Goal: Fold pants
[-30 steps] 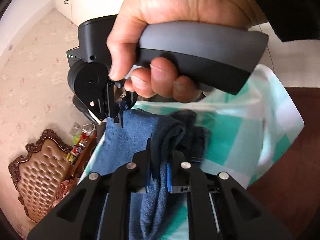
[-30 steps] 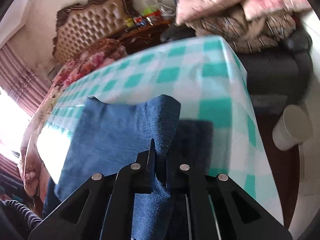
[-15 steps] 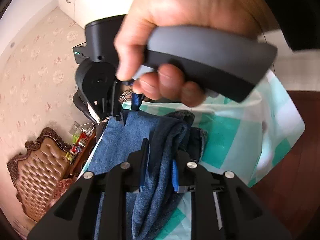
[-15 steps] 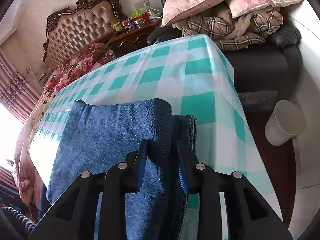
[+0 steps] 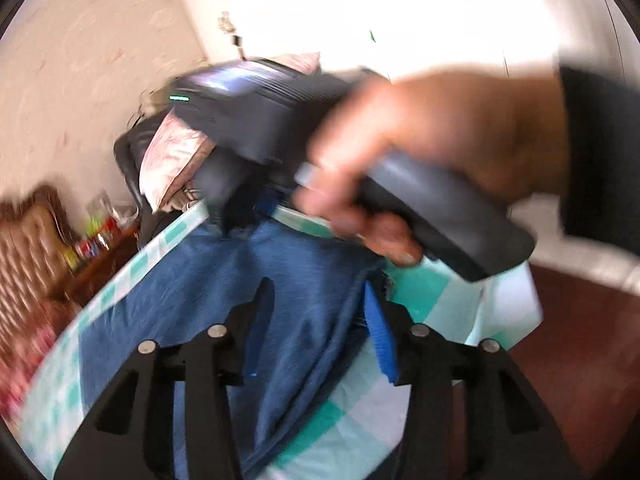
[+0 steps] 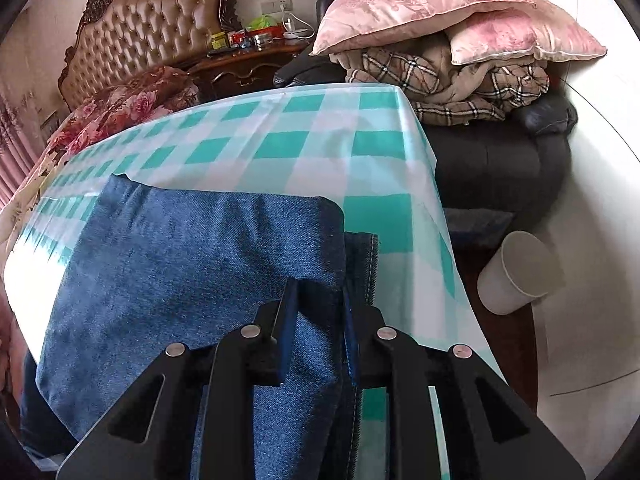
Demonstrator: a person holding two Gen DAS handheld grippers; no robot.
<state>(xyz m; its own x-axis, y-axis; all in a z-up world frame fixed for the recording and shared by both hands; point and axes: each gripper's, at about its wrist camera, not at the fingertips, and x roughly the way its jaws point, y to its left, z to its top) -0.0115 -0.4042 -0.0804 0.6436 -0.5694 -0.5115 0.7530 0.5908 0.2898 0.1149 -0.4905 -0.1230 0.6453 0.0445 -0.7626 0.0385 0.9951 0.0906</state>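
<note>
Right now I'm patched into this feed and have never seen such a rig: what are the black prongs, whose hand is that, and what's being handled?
No robot here: a person holds a two-finger gripper in each hand, each with a camera looking along its fingers. The left view shows the left gripper, jaws opening, blue jeans lying loosely between them, and the person's right hand. The right view shows the right gripper, jaws closing on the jeans' folded edge. The jeans lie on a green-checked tablecloth.

Legible text, labels, brands, numbers, signs: none can be read in either view. Packaging on the wooden side cabinet is too small to be deciphered.
</note>
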